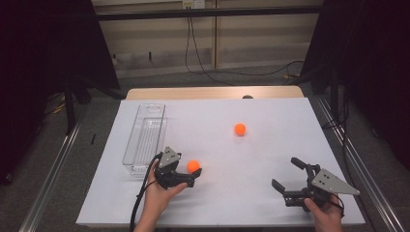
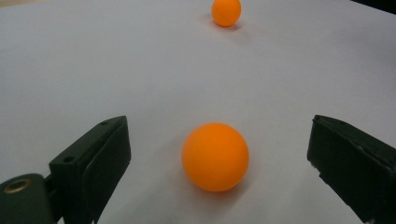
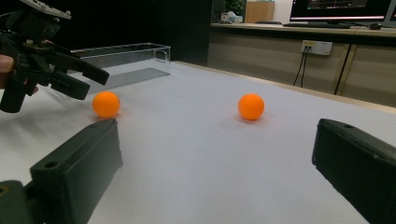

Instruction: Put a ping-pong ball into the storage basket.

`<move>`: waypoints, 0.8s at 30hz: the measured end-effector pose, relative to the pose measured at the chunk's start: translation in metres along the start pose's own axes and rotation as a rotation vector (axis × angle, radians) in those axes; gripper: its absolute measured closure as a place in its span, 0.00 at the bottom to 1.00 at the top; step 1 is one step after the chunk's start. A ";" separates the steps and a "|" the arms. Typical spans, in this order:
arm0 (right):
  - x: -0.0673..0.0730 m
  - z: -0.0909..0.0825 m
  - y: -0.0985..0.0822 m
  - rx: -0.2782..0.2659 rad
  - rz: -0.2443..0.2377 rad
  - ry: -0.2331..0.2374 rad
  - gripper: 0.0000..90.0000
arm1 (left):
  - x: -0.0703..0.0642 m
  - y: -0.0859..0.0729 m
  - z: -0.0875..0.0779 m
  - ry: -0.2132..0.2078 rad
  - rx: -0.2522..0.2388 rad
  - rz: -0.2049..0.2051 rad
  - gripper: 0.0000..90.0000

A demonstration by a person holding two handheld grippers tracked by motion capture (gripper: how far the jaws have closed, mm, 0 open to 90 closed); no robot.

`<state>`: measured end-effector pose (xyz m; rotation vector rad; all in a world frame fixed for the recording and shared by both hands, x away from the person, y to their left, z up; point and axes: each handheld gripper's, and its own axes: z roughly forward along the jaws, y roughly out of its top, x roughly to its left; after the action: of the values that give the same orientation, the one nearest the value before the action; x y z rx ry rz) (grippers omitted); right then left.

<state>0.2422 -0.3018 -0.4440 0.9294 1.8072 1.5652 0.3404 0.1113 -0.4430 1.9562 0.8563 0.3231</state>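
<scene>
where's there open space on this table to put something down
Widest free patch: the white sheet between the far ball and the right gripper. The strip beyond the far ball is bare too. It is crowded at the near left, where the left gripper straddles the near ball beside the clear bin.

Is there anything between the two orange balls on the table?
No. Between the near orange ball and the far orange ball lies just bare white table; the high view and left gripper view show that.
</scene>
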 end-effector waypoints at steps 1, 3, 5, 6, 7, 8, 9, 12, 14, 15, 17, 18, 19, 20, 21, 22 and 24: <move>-0.001 0.000 0.000 0.001 0.000 -0.002 0.01 | 0.000 0.000 0.000 0.002 0.002 0.002 0.07; -0.001 0.000 0.000 0.003 0.001 -0.003 0.01 | 0.002 0.001 0.001 0.006 0.011 0.004 0.07; 0.000 0.001 0.000 0.003 -0.003 0.000 0.01 | 0.002 0.001 0.003 0.010 0.021 0.004 0.07; 0.000 0.000 0.000 0.003 -0.001 -0.001 0.01 | 0.002 0.001 0.004 0.008 0.035 0.009 0.07; 0.000 0.000 0.000 0.003 -0.001 -0.001 0.01 | 0.002 0.001 0.004 0.008 0.035 0.009 0.07; 0.000 0.000 0.000 0.000 -0.002 0.000 0.01 | 0.002 0.001 0.005 0.002 0.035 0.007 0.07; 0.000 0.000 0.000 0.000 -0.002 0.000 0.01 | 0.002 0.001 0.005 0.001 0.039 0.005 0.07; 0.000 0.000 0.000 0.003 -0.001 -0.003 0.01 | 0.002 0.001 0.006 0.004 0.044 0.014 0.08; 0.000 0.000 0.000 0.004 -0.001 -0.002 0.01 | 0.002 0.001 0.007 0.002 0.057 0.014 0.08; 0.000 0.000 0.000 0.004 -0.001 -0.001 0.01 | 0.002 0.001 0.007 0.000 0.062 0.016 0.08; 0.000 0.000 0.000 0.006 -0.001 -0.003 0.00 | 0.002 0.001 0.007 -0.004 0.068 0.014 0.08; 0.000 0.000 0.000 0.006 -0.001 -0.003 0.00 | 0.002 0.001 0.007 -0.004 0.068 0.014 0.08; -0.001 0.000 0.000 0.003 0.002 -0.004 0.00 | 0.003 0.001 0.007 -0.005 0.073 0.008 0.08; -0.001 0.000 0.000 0.003 0.005 -0.004 0.00 | 0.003 0.001 0.008 -0.003 0.076 0.007 0.09; -0.001 0.000 0.000 0.003 0.005 -0.004 0.00 | 0.003 0.001 0.008 -0.003 0.076 0.007 0.09; -0.001 0.000 0.000 0.003 0.006 -0.006 0.00 | 0.004 0.001 0.009 0.002 0.082 0.004 0.09; -0.001 0.001 0.000 0.003 0.005 -0.006 0.00 | 0.005 0.002 0.009 0.005 0.090 0.001 0.09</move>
<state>0.2431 -0.3021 -0.4441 0.9399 1.8050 1.5620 0.3494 0.1082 -0.4469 2.0398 0.8867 0.2943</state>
